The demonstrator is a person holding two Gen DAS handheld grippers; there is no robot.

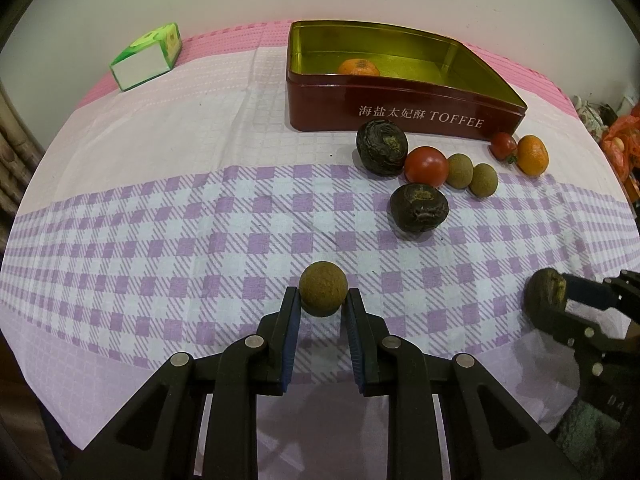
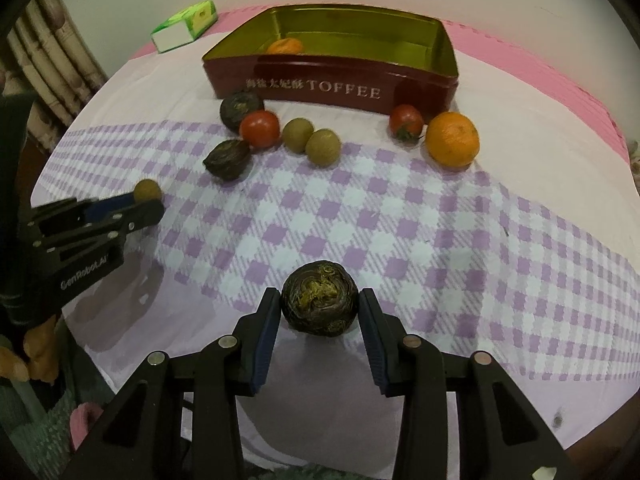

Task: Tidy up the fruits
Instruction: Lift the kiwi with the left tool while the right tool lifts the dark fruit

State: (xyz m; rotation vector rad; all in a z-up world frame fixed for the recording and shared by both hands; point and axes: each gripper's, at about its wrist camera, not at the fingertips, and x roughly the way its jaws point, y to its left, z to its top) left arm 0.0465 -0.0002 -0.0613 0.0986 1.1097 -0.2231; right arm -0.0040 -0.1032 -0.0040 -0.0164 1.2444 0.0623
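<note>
My left gripper [image 1: 323,292] is shut on a small round brown longan [image 1: 323,284], held at the fingertips just over the checked cloth. It also appears at the left of the right wrist view, left gripper [image 2: 150,204] with the longan [image 2: 147,191]. My right gripper [image 2: 319,294] is shut on a dark wrinkled fruit [image 2: 319,304], both pads against its sides. The left wrist view catches the right gripper [image 1: 560,296] and its dark fruit [image 1: 540,294] at the right edge. A red toffee tin [image 1: 400,100] stands open at the back with one orange [image 1: 358,68] inside.
In front of the tin lie two dark fruits [image 1: 382,146] [image 1: 419,208], a tomato [image 1: 426,165], two longans [image 1: 460,165] [image 1: 484,178], a small tomato [image 1: 503,145] and an orange [image 1: 532,155]. A green tissue box [image 1: 146,56] lies at the back left.
</note>
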